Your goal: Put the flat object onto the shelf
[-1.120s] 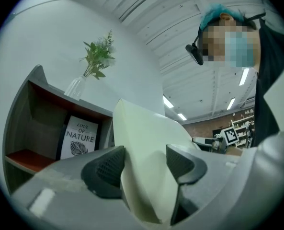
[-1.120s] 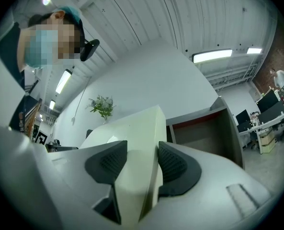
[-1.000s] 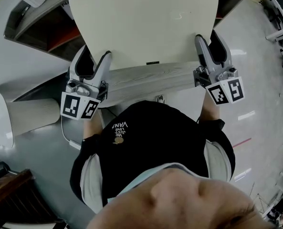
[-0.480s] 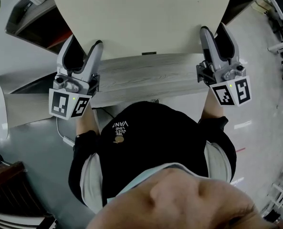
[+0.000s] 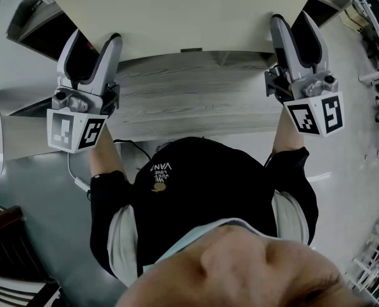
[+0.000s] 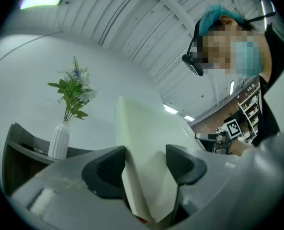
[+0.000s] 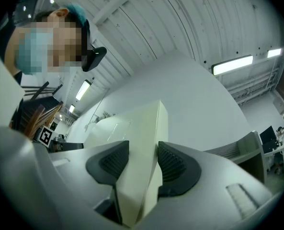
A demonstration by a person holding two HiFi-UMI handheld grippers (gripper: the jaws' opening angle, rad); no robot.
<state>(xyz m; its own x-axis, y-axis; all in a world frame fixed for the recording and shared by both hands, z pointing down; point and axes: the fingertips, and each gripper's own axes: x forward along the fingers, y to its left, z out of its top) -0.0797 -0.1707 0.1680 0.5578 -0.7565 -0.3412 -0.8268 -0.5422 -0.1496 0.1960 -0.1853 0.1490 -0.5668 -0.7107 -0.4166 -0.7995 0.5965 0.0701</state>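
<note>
The person is holding a cream-coloured flat board between the two grippers, one on each side of it. The left gripper is gripping the board's left side. In the left gripper view its dark ribbed pads are pressing on the board, which is rising tilted out of the jaws. The right gripper is gripping the right side. Its jaws have just been closing, and in the right gripper view the board is sitting between them with both pads against it.

In the head view the board is filling the far part of the scene, and its near edge is lying over the far side of a grey wood-grain shelf top. Whether board and shelf top are touching cannot be told.

The shelf top is running left to right, just far of the person's black shirt. A white ribbed vase with a green leafy sprig is standing to the left of the board in the left gripper view.
</note>
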